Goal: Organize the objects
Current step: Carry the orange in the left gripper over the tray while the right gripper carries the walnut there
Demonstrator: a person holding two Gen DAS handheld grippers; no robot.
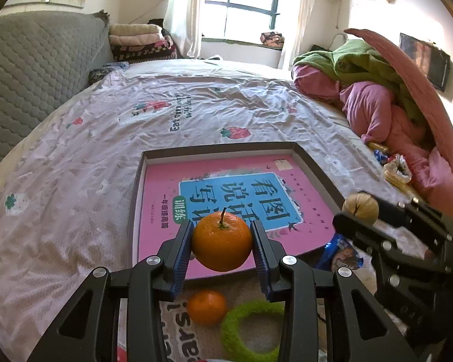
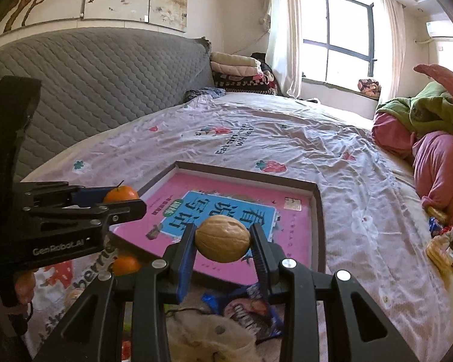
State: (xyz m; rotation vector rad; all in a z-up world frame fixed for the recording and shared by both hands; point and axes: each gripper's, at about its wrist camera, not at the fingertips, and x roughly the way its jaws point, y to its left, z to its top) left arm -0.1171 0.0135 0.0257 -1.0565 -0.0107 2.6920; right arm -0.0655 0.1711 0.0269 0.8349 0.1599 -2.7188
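Note:
My left gripper [image 1: 222, 242] is shut on an orange tangerine [image 1: 222, 242] with a short stem, held above the near edge of a shallow grey box [image 1: 136, 199]. A pink book [image 1: 166, 211] lies inside that box. My right gripper [image 2: 222, 242] is shut on a tan walnut [image 2: 222, 238], also above the box's [image 2: 320, 226] near side and the pink book [image 2: 293, 235]. In the right wrist view the left gripper [image 2: 126, 203] and its tangerine [image 2: 120, 194] show at the left. The walnut [image 1: 361, 206] and right gripper [image 1: 359, 217] show at the right of the left wrist view.
A second tangerine [image 1: 207, 307] and a green fuzzy ring [image 1: 250, 330] lie on the bed sheet [image 1: 75, 181] below the left gripper. A blue snack packet [image 2: 250, 310] and a white fluffy item [image 2: 208, 338] lie near the right gripper. Pink and green bedding [image 1: 377, 96] is piled at the right.

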